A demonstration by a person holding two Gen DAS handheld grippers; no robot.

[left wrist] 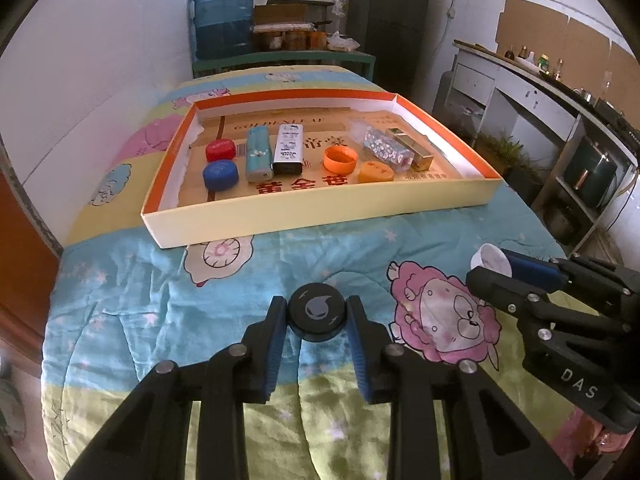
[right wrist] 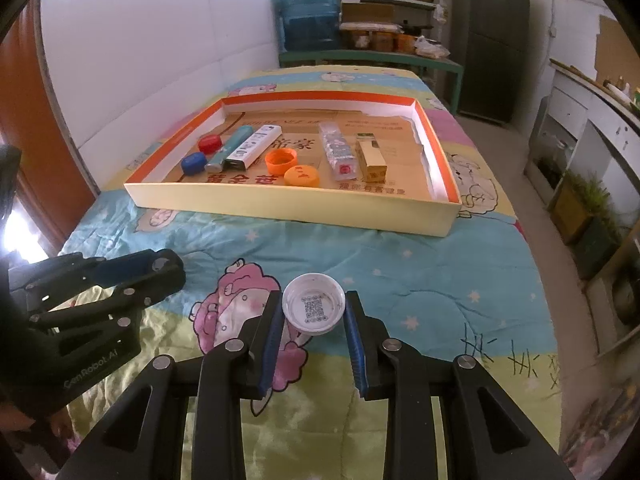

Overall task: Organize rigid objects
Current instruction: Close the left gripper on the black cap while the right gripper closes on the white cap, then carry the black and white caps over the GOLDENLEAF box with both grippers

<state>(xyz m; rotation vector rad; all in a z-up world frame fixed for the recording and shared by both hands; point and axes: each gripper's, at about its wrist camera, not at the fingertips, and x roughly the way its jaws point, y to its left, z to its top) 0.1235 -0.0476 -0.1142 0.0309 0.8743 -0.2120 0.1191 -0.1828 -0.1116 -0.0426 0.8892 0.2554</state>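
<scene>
My left gripper (left wrist: 317,314) is shut on a black round cap (left wrist: 318,312) just above the quilt. My right gripper (right wrist: 313,312) is shut on a white cap (right wrist: 313,304) held open side up; it also shows in the left wrist view (left wrist: 491,261). Ahead lies a shallow cardboard tray (left wrist: 320,210) with orange rim. In it are a red cap (left wrist: 219,149), a blue cap (left wrist: 220,175), a teal box (left wrist: 258,154), a white box (left wrist: 289,148), two orange caps (left wrist: 340,159) (left wrist: 375,172), a patterned box (left wrist: 386,147) and a gold box (left wrist: 410,148).
The tray sits on a bed with a cartoon sheep quilt (left wrist: 280,264). A white wall (left wrist: 100,60) runs along the left. A blue water jug (left wrist: 223,18), shelves and a dark fridge (left wrist: 390,12) stand behind. A counter (left wrist: 560,92) is to the right.
</scene>
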